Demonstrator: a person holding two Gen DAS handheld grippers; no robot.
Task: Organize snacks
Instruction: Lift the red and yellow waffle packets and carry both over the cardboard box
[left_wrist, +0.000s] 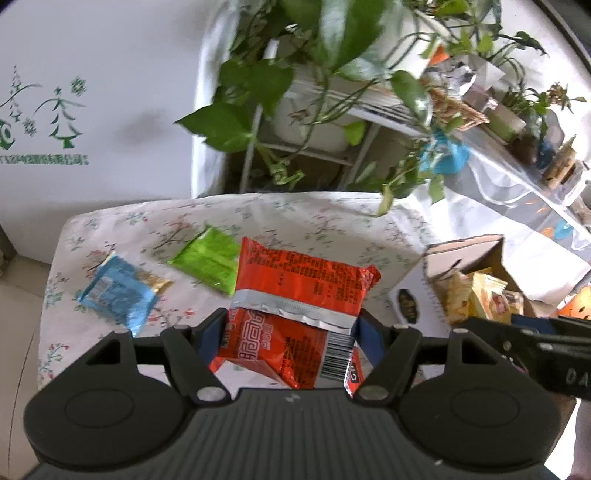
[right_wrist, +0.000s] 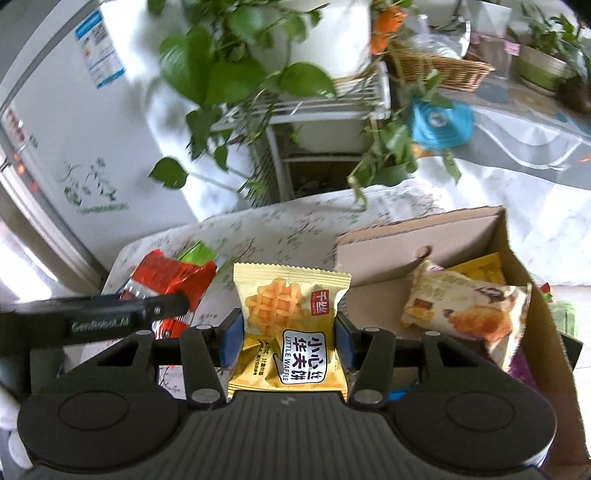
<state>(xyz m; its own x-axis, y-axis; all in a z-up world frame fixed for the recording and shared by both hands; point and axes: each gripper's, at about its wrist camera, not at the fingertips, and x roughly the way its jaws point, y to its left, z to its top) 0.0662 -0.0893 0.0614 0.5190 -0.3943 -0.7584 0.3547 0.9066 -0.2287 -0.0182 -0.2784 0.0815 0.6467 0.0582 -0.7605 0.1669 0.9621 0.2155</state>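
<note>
On the far left of the table (left_wrist: 110, 229) a blue pack (left_wrist: 118, 291) and a green pack (left_wrist: 207, 262) lie apart from each other on the flowered cloth, not yet collected. Your left gripper (left_wrist: 288, 332) has its pads pinched on the lower half of the red pack (left_wrist: 299, 295), which stands up between them, lifted clear of the cloth as far as one can judge. Next across, your right gripper (right_wrist: 288, 339) squeezes the waffle pack (right_wrist: 288, 317) by both side edges, and the wrapper is already creased there, so don't clamp harder. Just right of it sits the open box (right_wrist: 509, 236) with a bread pack (right_wrist: 469, 310) and a yellow pack (right_wrist: 484, 266) inside. The step in hand looks like dropping both held packs into that box. Take the waffle first, since it is nearer: carry it over the near flap, lower it into the bare cardboard patch left of the bread, then let the fingers spread. Keep the left gripper back until the right is out, because the two tools are close and could knock together. Mind the hanging plant (right_wrist: 229, 70) leaves above the table's far edge when you lift.
</note>
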